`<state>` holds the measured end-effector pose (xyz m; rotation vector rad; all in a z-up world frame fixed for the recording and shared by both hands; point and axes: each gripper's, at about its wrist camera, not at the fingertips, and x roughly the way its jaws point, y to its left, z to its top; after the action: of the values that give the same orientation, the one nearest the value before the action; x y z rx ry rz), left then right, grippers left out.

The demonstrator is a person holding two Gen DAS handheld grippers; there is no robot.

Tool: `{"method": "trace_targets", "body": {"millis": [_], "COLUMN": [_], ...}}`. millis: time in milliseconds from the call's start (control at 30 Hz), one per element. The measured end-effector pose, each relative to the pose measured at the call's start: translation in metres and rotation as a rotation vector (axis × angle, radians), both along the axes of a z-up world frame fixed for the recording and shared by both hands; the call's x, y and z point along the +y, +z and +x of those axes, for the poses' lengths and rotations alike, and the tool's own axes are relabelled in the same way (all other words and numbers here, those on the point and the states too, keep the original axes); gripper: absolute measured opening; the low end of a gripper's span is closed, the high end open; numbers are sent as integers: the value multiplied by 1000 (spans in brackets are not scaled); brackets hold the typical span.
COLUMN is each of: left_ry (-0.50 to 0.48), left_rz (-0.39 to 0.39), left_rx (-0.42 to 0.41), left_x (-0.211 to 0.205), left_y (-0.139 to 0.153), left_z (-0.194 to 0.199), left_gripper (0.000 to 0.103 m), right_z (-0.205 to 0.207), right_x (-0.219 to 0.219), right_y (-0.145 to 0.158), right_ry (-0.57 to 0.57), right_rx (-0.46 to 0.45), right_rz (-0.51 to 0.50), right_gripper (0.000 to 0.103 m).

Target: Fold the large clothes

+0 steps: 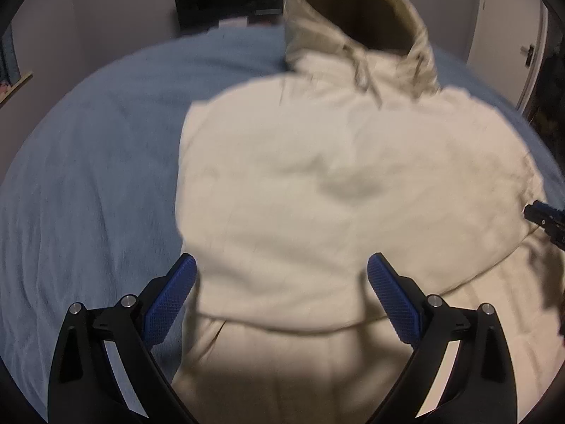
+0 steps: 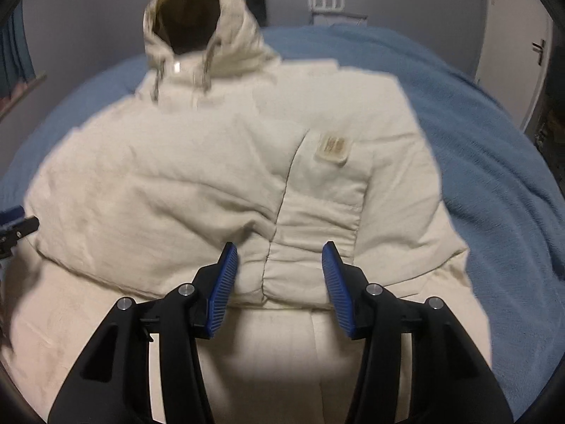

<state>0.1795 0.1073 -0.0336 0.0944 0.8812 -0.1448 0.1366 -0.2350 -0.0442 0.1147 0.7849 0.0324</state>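
Both grippers, left [image 1: 280, 296] and right [image 2: 279, 282], hover open over a soft, bulky cream hoodie [image 2: 197, 183]; likely best pinched at its folded lower edge.

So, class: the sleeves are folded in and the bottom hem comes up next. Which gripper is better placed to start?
Probably the right gripper: open, centred over the folded cuffs, above the cream hoodie. The left gripper hangs open nearer the side edge.
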Motion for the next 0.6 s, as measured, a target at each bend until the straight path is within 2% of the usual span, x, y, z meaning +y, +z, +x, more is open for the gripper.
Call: {"method": "trace_targets", "body": {"millis": [67,200,267,333,433,533,600], "left_ry": [-23,-39,-34,-30,-34,-44,-59], "left_rz": [-10,-3,-7,25,11,5,4], "left_rx": [-23,-11,8,58,47,51,14], "left_x": [-9,-32,-38,-43,-41,-37,-35], "left_y": [10,11,3,-19,-33,-20,1], "left_z": [5,30,43,54,52,51,55], "left_gripper": [95,95,95,97,98,96,96], "right_z": [6,36,47,58,65,66,69], "right_x": [-1,-3,-3,1,10,6,3], "right_y": [10,11,7,-6,-19,-4,14], "right_ry": [9,24,27,36,66,96,115], "right_rx": [-20,3,15,45,56,68,37], "right_rz": [-1,-7,-11,-16,-85,-81,-68], "right_gripper": [54,56,58,59,61,62,62]}}
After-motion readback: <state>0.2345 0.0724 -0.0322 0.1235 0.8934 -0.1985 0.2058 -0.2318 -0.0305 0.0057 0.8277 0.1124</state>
